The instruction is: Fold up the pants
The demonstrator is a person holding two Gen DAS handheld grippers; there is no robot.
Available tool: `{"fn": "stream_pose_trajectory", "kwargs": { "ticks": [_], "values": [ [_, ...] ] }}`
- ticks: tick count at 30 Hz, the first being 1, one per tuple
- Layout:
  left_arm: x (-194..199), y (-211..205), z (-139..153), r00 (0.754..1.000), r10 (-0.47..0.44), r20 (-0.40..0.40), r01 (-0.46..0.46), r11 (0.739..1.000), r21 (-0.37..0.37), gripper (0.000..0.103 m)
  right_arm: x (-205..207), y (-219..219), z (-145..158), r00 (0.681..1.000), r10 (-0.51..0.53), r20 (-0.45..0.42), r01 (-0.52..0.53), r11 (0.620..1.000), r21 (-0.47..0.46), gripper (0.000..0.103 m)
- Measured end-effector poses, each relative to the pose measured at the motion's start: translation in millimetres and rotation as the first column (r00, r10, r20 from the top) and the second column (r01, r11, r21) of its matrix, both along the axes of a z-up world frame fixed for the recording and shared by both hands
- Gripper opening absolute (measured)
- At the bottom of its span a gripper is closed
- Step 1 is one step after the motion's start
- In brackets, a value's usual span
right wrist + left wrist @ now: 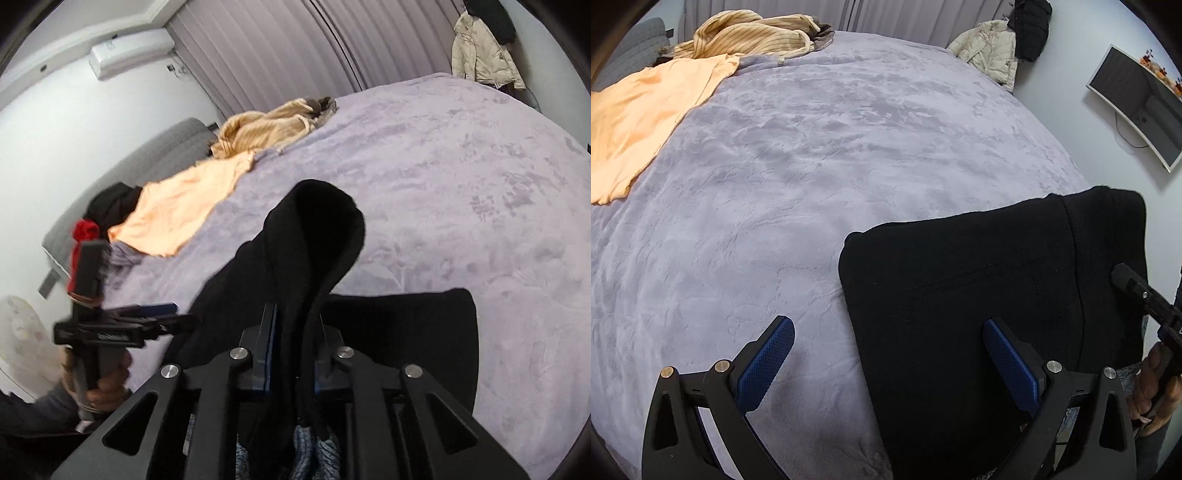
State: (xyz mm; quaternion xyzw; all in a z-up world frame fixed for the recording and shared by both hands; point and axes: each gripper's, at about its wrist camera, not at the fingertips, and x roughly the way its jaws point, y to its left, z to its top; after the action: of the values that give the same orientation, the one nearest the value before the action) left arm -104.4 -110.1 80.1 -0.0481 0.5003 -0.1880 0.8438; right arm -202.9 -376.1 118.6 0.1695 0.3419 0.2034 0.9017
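On the bed [812, 166], near its front right edge, your black pants [979, 295] lie folded into a thick dark slab; in the left wrist view its long axis runs from the near edge up toward the far right, with one rounded corner pointing toward the middle of the bed; your left gripper [886, 362] hangs just above that spot with its blue pads [764, 365] spread wide, one pad over bare lilac blanket, the other over the black cloth, nothing pinched; your right gripper [293, 350] is pressed together on a fold of the pants [314, 236], and that pinched part rises in a hooded loop pointing away from you toward the far side of the bed, while the rest of the cloth lies flat under and to the right of it; the right hand [1156, 391] shows at the edge of the left wrist view, the left hand [107, 384] in the right wrist view; far left on the bed lies a flat peach shirt [646, 122], touching a crumpled striped tan garment [750, 35] behind it; a small dark and red pile [103, 214] sits at the peach shirt's near end; a cream jacket [990, 51] hangs beyond the bed; a monitor [1137, 103] is on the right wall.
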Motion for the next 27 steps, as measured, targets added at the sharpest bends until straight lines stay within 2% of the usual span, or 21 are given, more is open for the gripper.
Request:
{"fn": "stream_pose_trajectory", "kwargs": {
  "ticks": [2,4,6,7,9,10,12,13,15,17,19,21,23,24,25,26,27],
  "values": [
    [-4,-11,13,0.999,-0.030,0.033,0.031,0.999,-0.013,0.102,-14,-5,21,0.997,-0.038,0.065,0.039,0.999,-0.014,0.015],
    [-5,-28,19,0.996,-0.072,0.044,0.073,0.997,-0.018,0.102,-21,-16,29,0.993,-0.087,0.082,0.089,0.996,-0.023,0.015],
    [-6,-46,19,0.992,-0.115,0.052,0.116,0.993,-0.002,0.102,-16,-33,13,0.989,-0.146,0.021,0.146,0.989,-0.026,0.015],
    [-6,-56,16,0.990,-0.126,0.057,0.125,0.992,0.032,0.102,-10,-44,-6,0.979,-0.198,-0.051,0.196,0.980,-0.038,0.016],
    [-5,-78,-2,0.989,-0.143,0.048,0.133,0.976,0.173,0.102,-2,-51,-42,0.954,-0.260,-0.150,0.244,0.963,-0.118,0.030],
    [-5,-82,-10,0.988,-0.147,0.041,0.135,0.970,0.204,0.102,-1,-53,-50,0.949,-0.275,-0.154,0.259,0.959,-0.119,0.032],
    [-6,-84,-14,0.987,-0.155,0.033,0.145,0.970,0.196,0.102,-5,-54,-44,0.949,-0.285,-0.139,0.276,0.958,-0.075,0.040],
    [-7,-81,-9,0.987,-0.154,0.038,0.145,0.973,0.181,0.102,-7,-53,-36,0.945,-0.305,-0.118,0.293,0.950,-0.106,0.045],
    [-7,-73,8,0.987,-0.144,0.067,0.135,0.983,0.127,0.102,-17,-45,-11,0.933,-0.361,0.003,0.353,0.910,-0.215,0.055],
    [-4,-67,27,0.987,-0.107,0.116,0.098,0.992,0.082,0.102,-25,-26,18,0.929,-0.345,0.138,0.371,0.878,-0.303,0.082],
    [7,-70,32,0.990,-0.068,0.120,0.057,0.994,0.091,0.102,-20,-2,35,0.947,-0.248,0.205,0.306,0.890,-0.338,0.083],
    [22,-76,21,0.996,-0.022,0.084,0.011,0.990,0.140,0.102,-4,18,37,0.971,-0.154,0.186,0.209,0.920,-0.333,0.083],
    [39,-79,-1,0.999,0.034,0.011,-0.035,0.978,0.205,0.102,23,25,22,0.994,-0.079,0.069,0.095,0.957,-0.272,0.083],
    [45,-79,-13,0.998,0.046,-0.039,-0.037,0.979,0.198,0.102,33,23,8,0.996,-0.084,0.018,0.086,0.963,-0.256,0.081],
    [47,-77,-21,0.996,0.051,-0.071,-0.037,0.983,0.181,0.103,49,14,-10,0.992,-0.120,-0.047,0.105,0.963,-0.247,0.076],
    [51,-75,-28,0.994,0.046,-0.100,-0.031,0.989,0.146,0.103,60,4,-25,0.982,-0.154,-0.108,0.125,0.963,-0.238,0.062],
    [54,-75,-31,0.993,0.040,-0.115,-0.024,0.991,0.131,0.103,68,-8,-39,0.970,-0.183,-0.158,0.144,0.962,-0.234,0.056]
  ]
}}
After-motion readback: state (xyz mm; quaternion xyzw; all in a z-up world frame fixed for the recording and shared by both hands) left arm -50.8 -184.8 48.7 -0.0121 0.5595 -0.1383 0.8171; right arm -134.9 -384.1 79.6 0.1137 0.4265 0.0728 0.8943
